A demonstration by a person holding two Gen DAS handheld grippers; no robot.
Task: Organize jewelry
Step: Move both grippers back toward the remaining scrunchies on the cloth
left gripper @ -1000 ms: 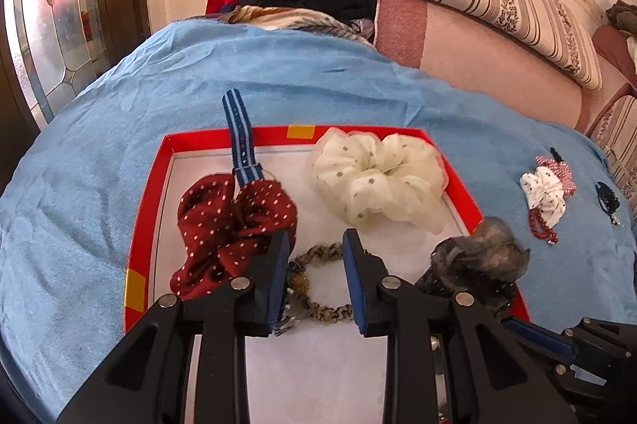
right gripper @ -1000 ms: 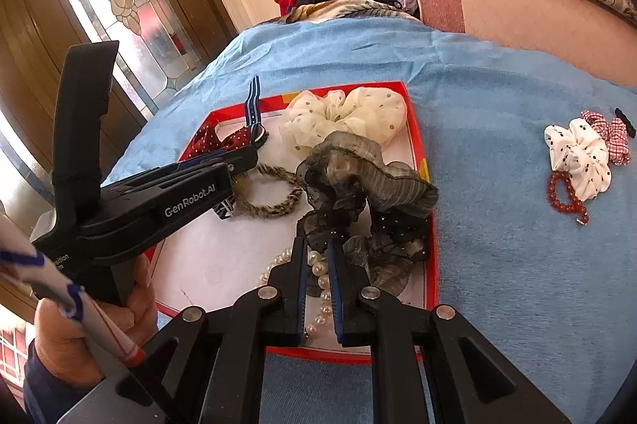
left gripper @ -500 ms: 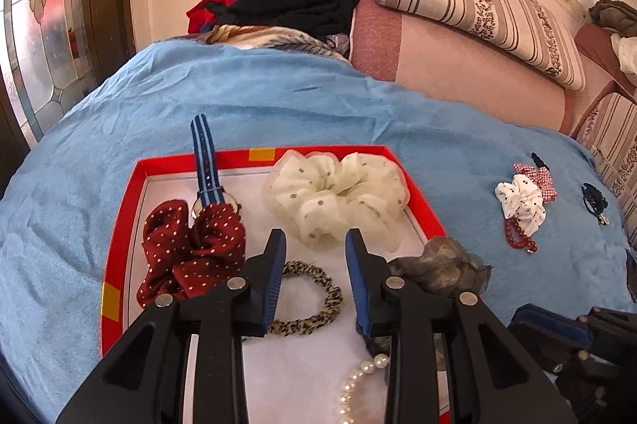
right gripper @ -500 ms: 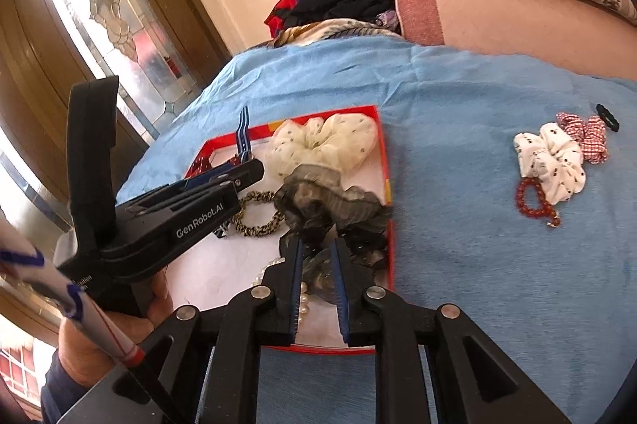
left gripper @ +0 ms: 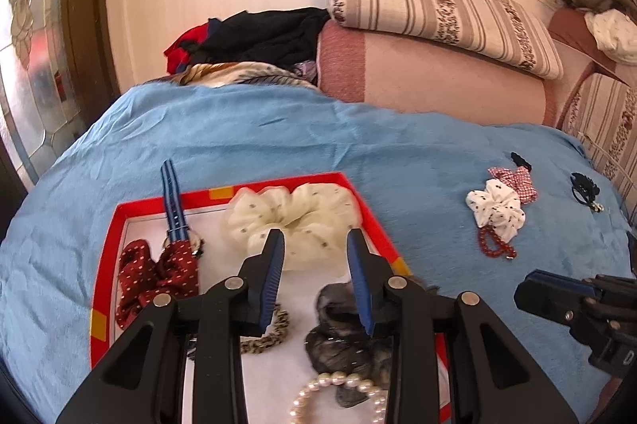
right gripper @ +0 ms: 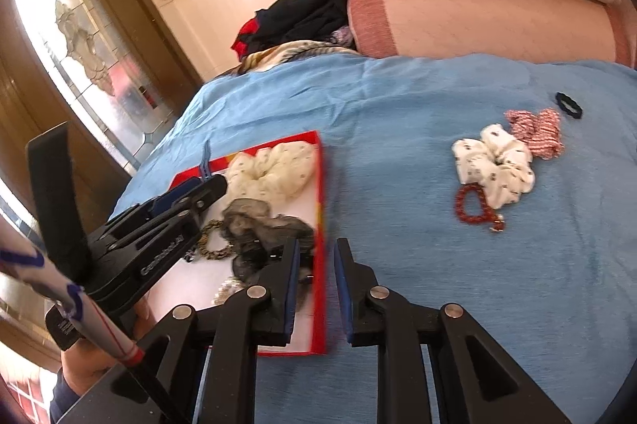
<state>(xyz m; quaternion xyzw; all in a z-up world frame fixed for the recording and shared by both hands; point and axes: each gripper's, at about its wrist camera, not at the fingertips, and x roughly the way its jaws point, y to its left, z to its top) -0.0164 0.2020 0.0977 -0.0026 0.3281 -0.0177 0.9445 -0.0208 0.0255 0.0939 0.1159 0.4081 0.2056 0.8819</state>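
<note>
A red-rimmed white tray (left gripper: pixel 106 264) lies on the blue blanket. It holds a dark red dotted scrunchie (left gripper: pixel 159 272), a blue striped watch strap (left gripper: pixel 172 201), a cream scrunchie (left gripper: pixel 294 217), a leopard hair tie (left gripper: pixel 266 336), a grey scrunchie (left gripper: pixel 342 336) and a pearl bracelet (left gripper: pixel 338 384). My left gripper (left gripper: pixel 314 245) hangs open above the tray with nothing between its fingers. My right gripper (right gripper: pixel 317 253) hovers over the tray's right rim (right gripper: pixel 320 225). Its jaws are opening and hold nothing; the grey scrunchie (right gripper: pixel 262 225) lies just left of it.
On the blanket to the right lie a white scrunchie (right gripper: pixel 493 165), a red checked scrunchie (right gripper: pixel 537 129), a red bead bracelet (right gripper: pixel 473 205) and a black hair tie (right gripper: pixel 568 104). Clothes (left gripper: pixel 262 38) and a striped cushion (left gripper: pixel 438 6) sit behind.
The right gripper has let go of the grey scrunchie, which now rests in the tray. Both grippers have drawn back, risen and swung to the right. The left one has left the leopard tie.
</note>
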